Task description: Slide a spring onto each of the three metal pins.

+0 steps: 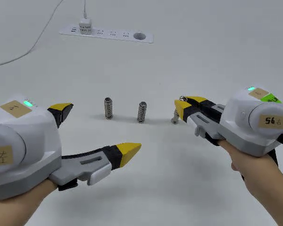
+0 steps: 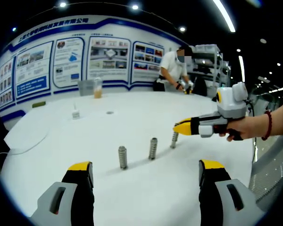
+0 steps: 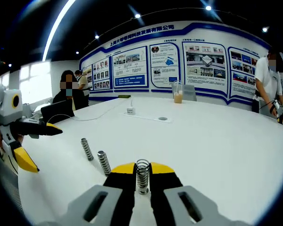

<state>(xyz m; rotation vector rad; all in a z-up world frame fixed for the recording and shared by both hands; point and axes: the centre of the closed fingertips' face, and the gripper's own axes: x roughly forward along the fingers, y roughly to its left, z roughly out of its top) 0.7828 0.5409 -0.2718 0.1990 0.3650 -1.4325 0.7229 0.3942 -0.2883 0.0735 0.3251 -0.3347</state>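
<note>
Three coil springs stand upright in a row on the white table: the left spring point(image 1: 108, 108) point(image 2: 122, 157) point(image 3: 87, 149), the middle spring point(image 1: 142, 112) point(image 2: 153, 148) point(image 3: 104, 162) and the right spring point(image 1: 175, 117) point(image 2: 173, 140) point(image 3: 142, 176). Each seems to sit over a pin, and the pins are mostly hidden inside the coils. My right gripper point(image 1: 185, 104) point(image 3: 142, 169) point(image 2: 178, 127) is shut on the upper part of the right spring, yellow tips on either side of it. My left gripper point(image 1: 98, 129) point(image 2: 146, 165) is held wide open and holds nothing, on the near side of the row.
A white power strip point(image 1: 106, 34) with a plugged-in charger point(image 1: 85, 26) and its cable lies at the far side of the table. A cup point(image 2: 98, 88) stands farther back. People stand and sit beyond the table point(image 1: 188, 179).
</note>
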